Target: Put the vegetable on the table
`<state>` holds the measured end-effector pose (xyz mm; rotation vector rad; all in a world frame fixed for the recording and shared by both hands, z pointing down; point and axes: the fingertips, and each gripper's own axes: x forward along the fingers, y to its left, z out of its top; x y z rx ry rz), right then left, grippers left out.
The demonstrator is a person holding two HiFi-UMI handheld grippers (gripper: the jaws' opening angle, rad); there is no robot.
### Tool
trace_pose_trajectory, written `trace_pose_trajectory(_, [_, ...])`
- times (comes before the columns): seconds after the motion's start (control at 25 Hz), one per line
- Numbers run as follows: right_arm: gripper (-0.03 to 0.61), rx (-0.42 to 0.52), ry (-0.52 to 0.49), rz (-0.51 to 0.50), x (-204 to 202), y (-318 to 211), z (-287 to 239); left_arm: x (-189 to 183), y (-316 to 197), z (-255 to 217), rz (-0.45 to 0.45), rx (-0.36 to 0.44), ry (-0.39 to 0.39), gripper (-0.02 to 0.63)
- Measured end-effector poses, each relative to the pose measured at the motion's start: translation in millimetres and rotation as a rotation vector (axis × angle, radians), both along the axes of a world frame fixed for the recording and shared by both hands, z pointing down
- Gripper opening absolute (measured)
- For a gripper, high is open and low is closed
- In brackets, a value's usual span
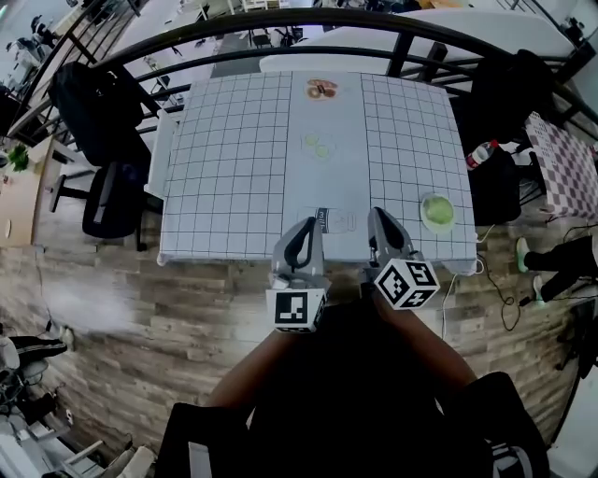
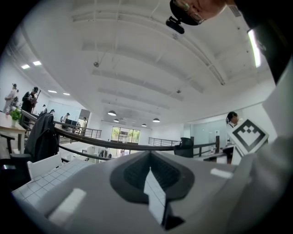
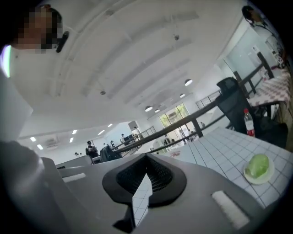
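A green leafy vegetable (image 1: 437, 210) lies on a small pale plate (image 1: 436, 225) near the front right corner of the gridded table (image 1: 234, 168). In the right gripper view the vegetable (image 3: 257, 166) and its plate (image 3: 265, 177) show at the far right. Both grippers hang side by side over the table's near edge, pointing away from me. My left gripper (image 1: 306, 229) is shut with nothing in it, its jaws (image 2: 151, 171) pressed together. My right gripper (image 1: 378, 218) is shut and empty too (image 3: 146, 176), a short way left of the plate.
Two printed food pictures (image 1: 320, 90) (image 1: 318, 145) mark the table's middle strip. A plastic bottle (image 1: 479, 153) sits off the right edge by a black chair (image 1: 509, 103). Another black chair (image 1: 103, 121) stands left. A dark railing (image 1: 308, 23) curves behind the table. Cables (image 1: 505, 299) lie on the floor.
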<state>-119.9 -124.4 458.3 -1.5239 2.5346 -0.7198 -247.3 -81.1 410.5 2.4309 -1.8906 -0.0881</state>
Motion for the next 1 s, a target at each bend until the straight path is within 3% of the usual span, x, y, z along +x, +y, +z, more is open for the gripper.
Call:
trace_pose_trajectory(0.12, [-0.002,0.113,0.065,-0.036,-13.1,14.2,-21.1,1.7,6.7,-4.7,0.007,0.011,-0.045,0.009])
trace_pose_trajectory(0.56, [-0.002,0.263,0.237,-0.072,-34.1,36.0,-51.2,-8.0,20.7,-3.8,-0.035,0.012,-0.046,0.009])
trace_pose_trajectory(1.0, [-0.003,0.271,0.261,-0.081,-41.9,54.5,-47.8,-6.6,35.9,-8.7,-0.034,0.051,-0.062,0.009])
